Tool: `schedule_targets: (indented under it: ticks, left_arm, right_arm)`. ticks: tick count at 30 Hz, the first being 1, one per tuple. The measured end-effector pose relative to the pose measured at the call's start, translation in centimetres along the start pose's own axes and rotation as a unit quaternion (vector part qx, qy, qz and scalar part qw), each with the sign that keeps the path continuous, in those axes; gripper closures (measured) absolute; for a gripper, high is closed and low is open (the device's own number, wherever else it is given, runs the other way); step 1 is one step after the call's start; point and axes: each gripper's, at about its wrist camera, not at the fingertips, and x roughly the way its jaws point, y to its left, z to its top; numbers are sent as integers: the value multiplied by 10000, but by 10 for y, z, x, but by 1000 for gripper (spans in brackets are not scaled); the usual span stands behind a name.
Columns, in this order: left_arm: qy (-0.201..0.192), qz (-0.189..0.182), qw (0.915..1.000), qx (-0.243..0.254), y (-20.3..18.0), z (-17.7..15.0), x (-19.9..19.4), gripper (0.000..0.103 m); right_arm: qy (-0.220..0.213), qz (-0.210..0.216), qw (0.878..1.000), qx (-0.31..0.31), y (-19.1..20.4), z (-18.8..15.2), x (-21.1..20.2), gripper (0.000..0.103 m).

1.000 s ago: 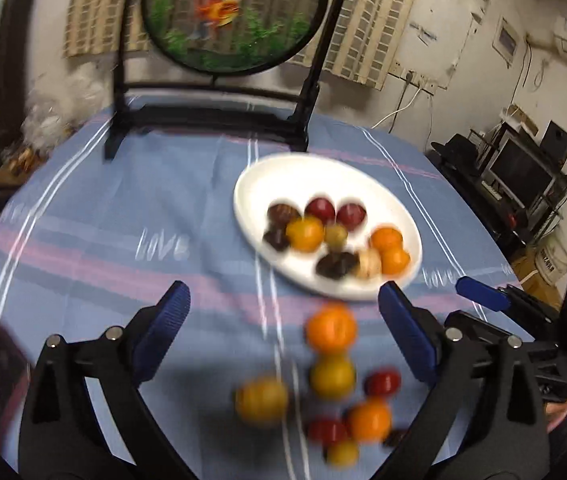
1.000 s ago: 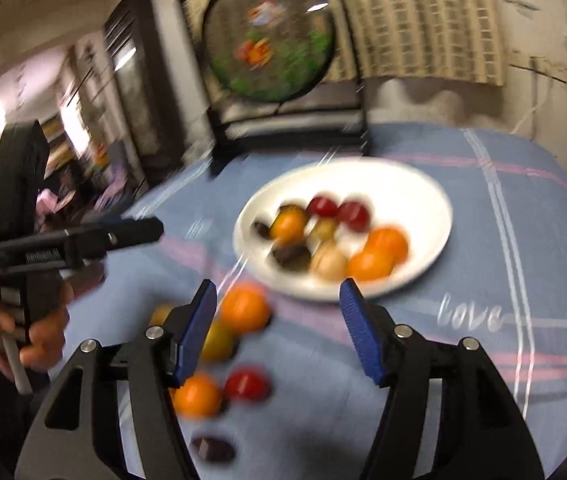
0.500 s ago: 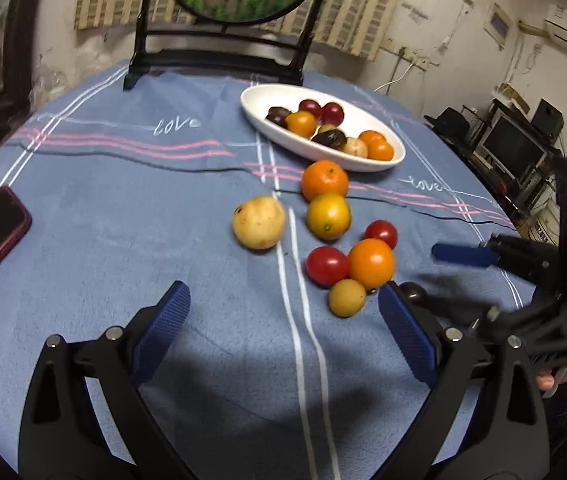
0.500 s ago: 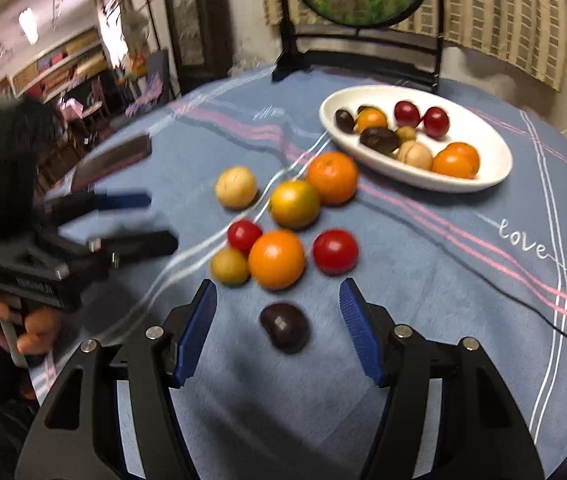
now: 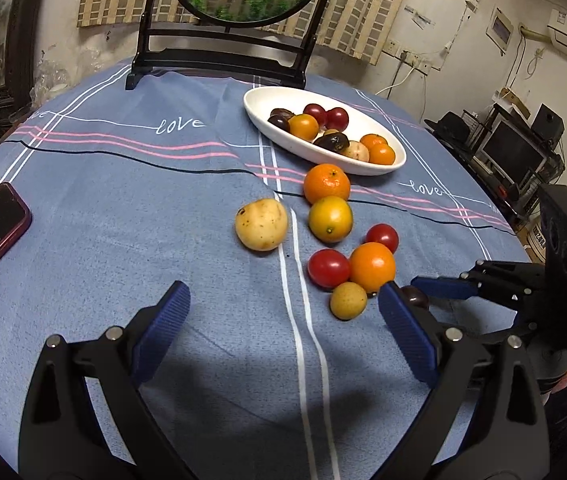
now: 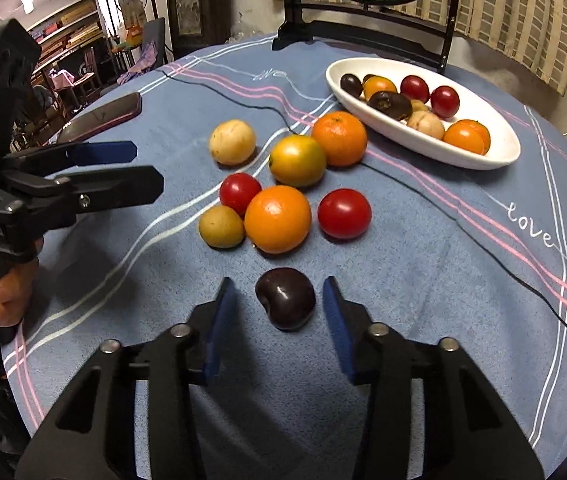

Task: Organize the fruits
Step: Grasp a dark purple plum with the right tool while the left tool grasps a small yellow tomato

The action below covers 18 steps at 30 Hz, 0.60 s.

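Your white dish (image 6: pixel 495 152) sits far back on the blue cloth (image 6: pixel 423 264), with loose fruit in front. Your left gripper (image 5: pixel 283 320) is wide open, holding nothing. Your right gripper (image 6: pixel 279 300) has just been closing around the dark plum (image 6: pixel 285 298), with gaps on both sides.

sharp, evenly lit indoor views with strong fisheye bending and dark corners. overhead light casts soft shadows on the near tablecloth (image 5: pixel 163 208); small glare spots shine on the fruits (image 6: pixel 279 220).
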Motion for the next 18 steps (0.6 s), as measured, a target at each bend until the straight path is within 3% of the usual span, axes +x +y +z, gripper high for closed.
schedule_targets:
  ticks: [4,8,11,13,15,18]
  left_arm:
    - [-18,-41,10000,-25,0,0,-1,7]
    - [-80,-117,9996,254,-15,-5,-7,17]
    - [195,-310,9972,649,-39,-11,3,37]
    - [324,-357,9950,872,-51,-12,9,58]
    - [452,-368,9942,899,-55,-10,18,65]
    - [600,-278,9942,848,-55,-7,28,67]
  right_arm:
    - [-1,-12,10000,98,-6,0,0,73]
    - [-252,36,9982,548,-26,3,-12,73]
    - [-366,-8,9963,782,-37,3,-18,73]
    - [-391,-26,9957,840,-40,4,-19,73]
    - [-410,-29,9955,858,-41,4,-21,73]
    - [-461,-15,9953,855,-42,5,-25,73]
